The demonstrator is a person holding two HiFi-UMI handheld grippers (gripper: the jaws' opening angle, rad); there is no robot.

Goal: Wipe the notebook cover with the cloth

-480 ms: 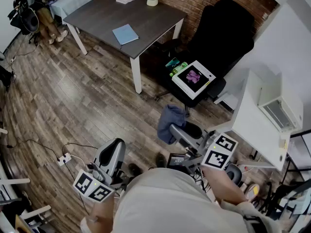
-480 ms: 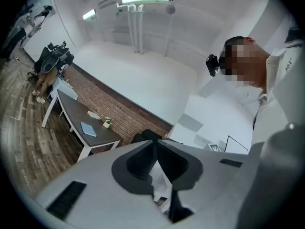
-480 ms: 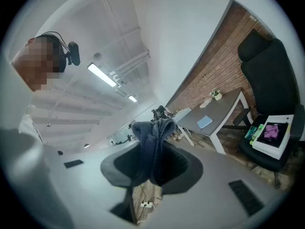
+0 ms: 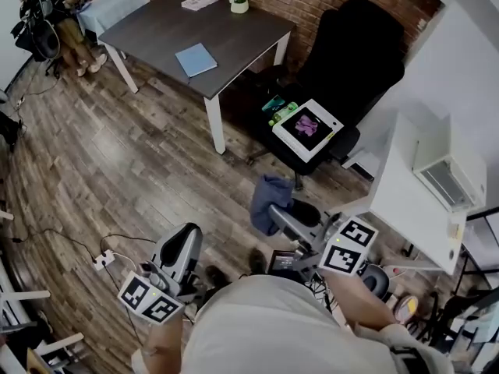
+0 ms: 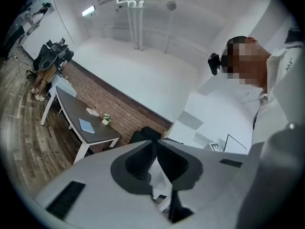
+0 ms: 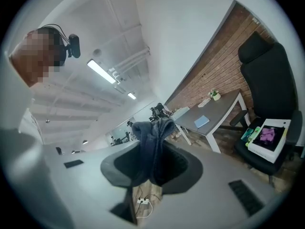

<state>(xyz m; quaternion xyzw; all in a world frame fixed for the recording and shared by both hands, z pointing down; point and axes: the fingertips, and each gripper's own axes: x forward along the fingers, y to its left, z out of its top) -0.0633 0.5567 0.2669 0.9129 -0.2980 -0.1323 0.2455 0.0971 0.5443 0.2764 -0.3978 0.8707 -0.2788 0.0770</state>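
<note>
A: Right gripper [image 4: 281, 211], what has it?

B: Its jaws are closed on the dark blue cloth [image 4: 269, 197]. In the right gripper view the cloth is bunched betw. the two jaws and sticks out past the tips.

A: And the left gripper [image 4: 182, 246]?

B: Jaws together, tips meeting, nothing betw. them. It is held low, over the wood floor [image 4: 117, 170], near the person's body.

A: Where is the notebook?

B: The light blue notebook [image 4: 196, 59] lies flat on the dark grey table [image 4: 234, 33], close to the near edge, toward the corner with the white leg. Well apart from both grippers, and nothing touches it.

A: Other things?

B: A small plant pot [image 4: 239, 1] and some papers [image 4: 201, 1] at the table's far edge, by the brick wall. Beside the table is a black office chair [image 4: 355, 49] w/ a white box [image 4: 307, 128] on the seat.
</note>
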